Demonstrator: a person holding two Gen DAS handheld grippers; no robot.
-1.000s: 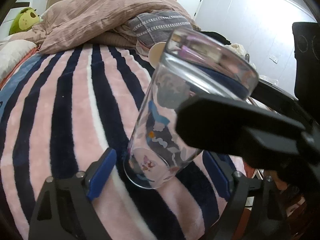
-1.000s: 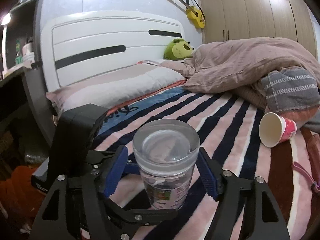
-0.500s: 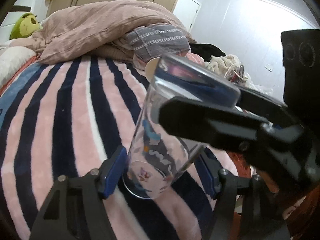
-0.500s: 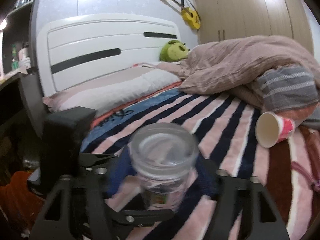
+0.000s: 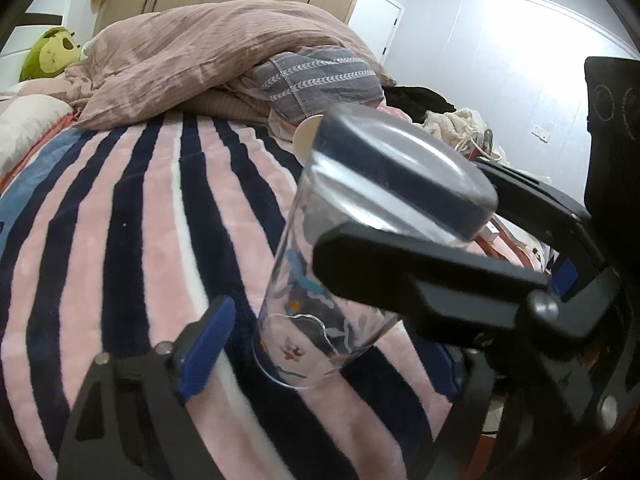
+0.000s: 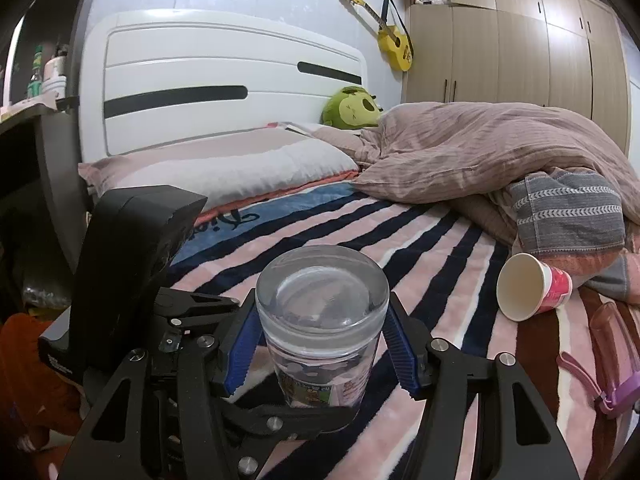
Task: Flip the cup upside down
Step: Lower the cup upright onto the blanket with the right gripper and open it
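A clear glass cup (image 5: 340, 280) with cartoon prints stands upside down on the striped blanket, thick base up and rim on the fabric. It also shows in the right wrist view (image 6: 322, 328). My right gripper (image 6: 322, 348) has its blue pads (image 6: 402, 350) against both sides of the cup, shut on it. Its black fingers (image 5: 420, 276) cross the cup in the left wrist view. My left gripper (image 5: 320, 344) is open, its jaws on either side of the cup's rim, with a gap at the left pad (image 5: 204, 348).
A paper cup (image 6: 532, 286) lies on its side near the piled duvet (image 6: 500, 160). A pink-purple strap (image 6: 608, 368) lies at the right. A striped pink and navy blanket (image 5: 132, 248) covers the bed. The headboard (image 6: 224, 80) and pillow (image 6: 224, 168) are behind.
The cup has settled and stands steadier on the blanket. My right gripper's pads have closed in against its sides. The left gripper has shifted slightly but stays open.
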